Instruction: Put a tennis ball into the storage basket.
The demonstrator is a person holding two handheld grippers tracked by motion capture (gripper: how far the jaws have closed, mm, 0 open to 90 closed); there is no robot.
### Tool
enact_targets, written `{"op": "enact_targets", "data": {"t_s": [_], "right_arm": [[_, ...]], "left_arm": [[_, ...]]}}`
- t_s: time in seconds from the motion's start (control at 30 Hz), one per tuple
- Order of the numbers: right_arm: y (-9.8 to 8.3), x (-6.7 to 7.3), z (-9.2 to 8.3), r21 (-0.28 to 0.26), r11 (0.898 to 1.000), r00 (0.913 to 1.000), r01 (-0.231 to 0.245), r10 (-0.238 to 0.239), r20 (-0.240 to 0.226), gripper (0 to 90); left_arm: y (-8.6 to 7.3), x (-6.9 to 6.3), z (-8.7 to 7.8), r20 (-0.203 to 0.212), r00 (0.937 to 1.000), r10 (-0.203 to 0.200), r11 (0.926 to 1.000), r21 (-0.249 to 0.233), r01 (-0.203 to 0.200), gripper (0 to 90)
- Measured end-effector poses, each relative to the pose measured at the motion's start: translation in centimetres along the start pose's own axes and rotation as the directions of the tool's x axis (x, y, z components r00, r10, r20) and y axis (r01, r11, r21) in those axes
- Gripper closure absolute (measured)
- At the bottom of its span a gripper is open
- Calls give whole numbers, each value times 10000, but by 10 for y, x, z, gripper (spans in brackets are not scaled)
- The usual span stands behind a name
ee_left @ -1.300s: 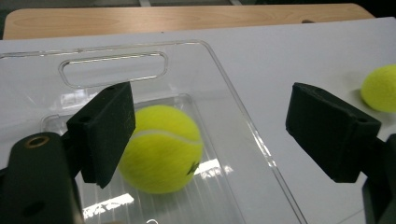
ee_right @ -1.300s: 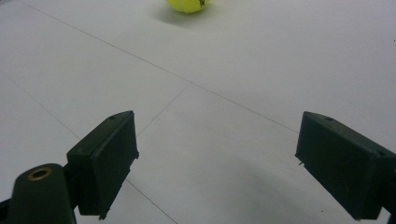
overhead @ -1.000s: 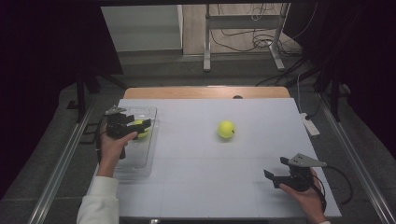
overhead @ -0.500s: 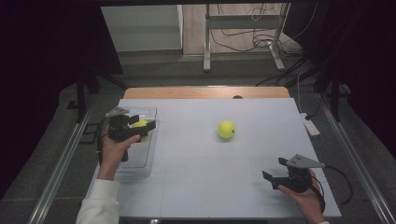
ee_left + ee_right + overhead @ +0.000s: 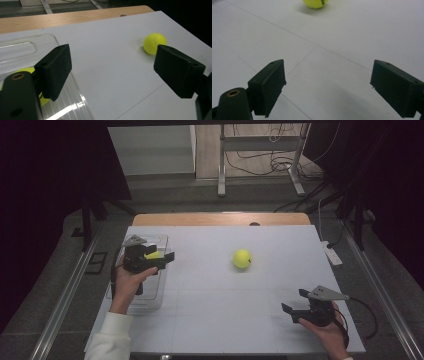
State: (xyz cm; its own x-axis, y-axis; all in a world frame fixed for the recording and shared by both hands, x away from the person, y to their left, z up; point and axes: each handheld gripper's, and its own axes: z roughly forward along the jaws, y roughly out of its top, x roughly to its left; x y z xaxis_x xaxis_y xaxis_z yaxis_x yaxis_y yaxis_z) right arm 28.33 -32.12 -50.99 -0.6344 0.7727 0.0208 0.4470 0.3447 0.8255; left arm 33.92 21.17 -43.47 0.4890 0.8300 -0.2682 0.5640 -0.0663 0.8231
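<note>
A yellow tennis ball (image 5: 242, 259) rests on the white table (image 5: 215, 315), right of centre; it is the same tennis ball (image 5: 154, 43) in the left gripper view and the tennis ball (image 5: 315, 3) at the top edge of the right gripper view. A second yellow ball (image 5: 153, 254) lies in a clear plastic bin (image 5: 120, 295) at the table's left. My left gripper (image 5: 162, 257) hovers over that bin and is open, with nothing between its jaws. From the left gripper (image 5: 112, 67), the second ball (image 5: 27, 70) peeks out behind the left jaw. My right gripper (image 5: 295, 301) is open near the front right.
The bin (image 5: 20, 47) has a transparent rim that stands above the tabletop. A wooden strip (image 5: 220, 218) edges the far side of the table. A white power strip (image 5: 332, 254) lies off the right edge. Metal rails run along both sides.
My left gripper has shifted a little to the right and up over the bin. The yellow ball stays in the bin. The right gripper has not moved.
</note>
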Motion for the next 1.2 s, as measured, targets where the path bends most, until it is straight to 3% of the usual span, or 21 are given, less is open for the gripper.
{"op": "enact_targets", "data": {"t_s": [0.57,0.8,1.2], "right_arm": [[-1,0,1,20,10000,10000,-9,9,-71,128],[-1,0,2,51,10000,10000,-9,9,-75,128],[-2,-1,0,55,10000,10000,-6,6,-44,130]], "left_arm": [[3,-29,12,462,9972,594,9981,146,-601,155],[2,-43,24,720,9933,903,9951,334,-929,154],[3,-52,31,844,9903,1102,9927,394,-1138,154]]}}
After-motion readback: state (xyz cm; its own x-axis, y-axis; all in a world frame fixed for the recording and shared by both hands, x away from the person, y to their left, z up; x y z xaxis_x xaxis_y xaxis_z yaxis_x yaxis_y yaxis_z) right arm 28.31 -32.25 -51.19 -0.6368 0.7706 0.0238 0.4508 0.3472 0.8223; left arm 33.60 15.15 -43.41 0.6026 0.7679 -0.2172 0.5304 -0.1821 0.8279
